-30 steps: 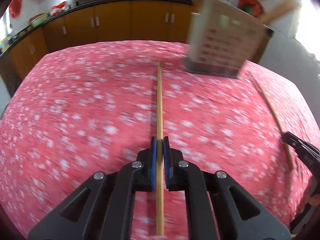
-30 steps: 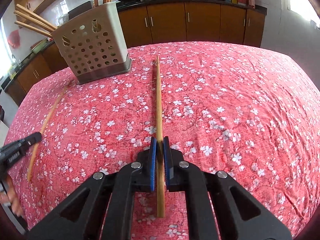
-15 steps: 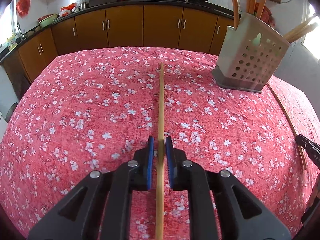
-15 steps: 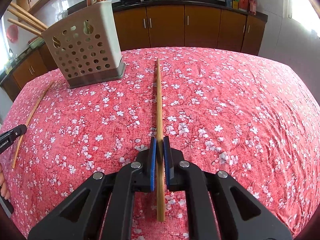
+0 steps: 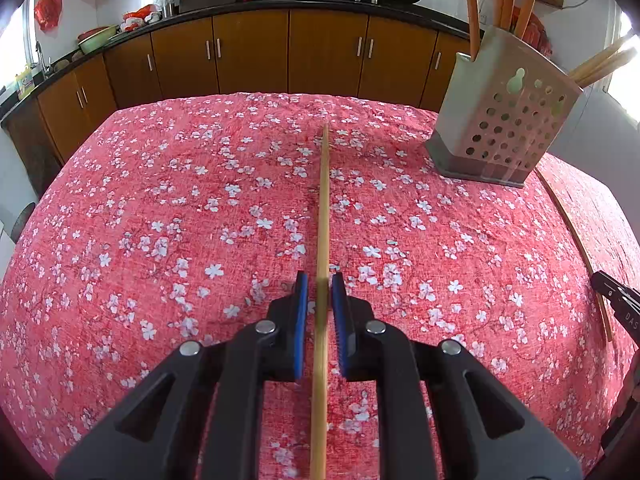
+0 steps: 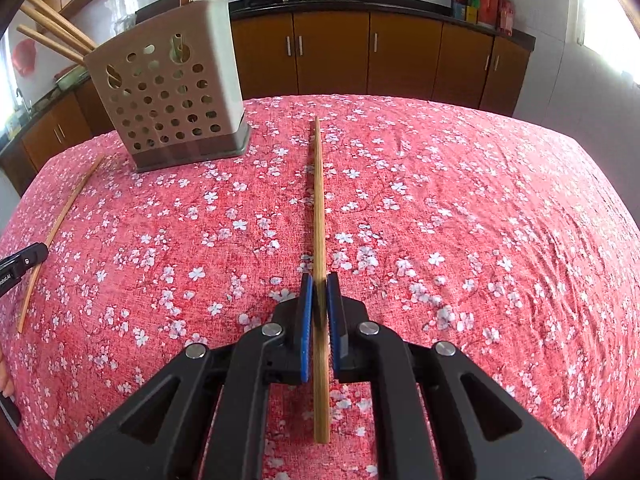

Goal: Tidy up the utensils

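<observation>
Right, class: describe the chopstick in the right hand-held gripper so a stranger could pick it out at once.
On the red floral tablecloth stands a perforated pale utensil holder. In the right wrist view, this wooden chopstick points away just right of it. Unlike the other chopstick left of the holder, it is clamped in the blue-padded right hand-held gripper.

The tablecloth [image 5: 160, 240] is coloured red and patterned all over with small white blossoms. Beyond it, the cabinets [image 5: 248, 56] are seen in orange-brown wood with silver handles under a black counter. On the tablecloth, the utensil holder [image 6: 168, 96] is coloured pale beige above a grey base and is pierced with rows of round holes. A light tan bamboo tone is shown by each chopstick [image 5: 323, 220] lying over the tablecloth. Black bodies and blue pads are shown by the left gripper [image 5: 318, 292] and the right gripper [image 6: 319, 292].
</observation>
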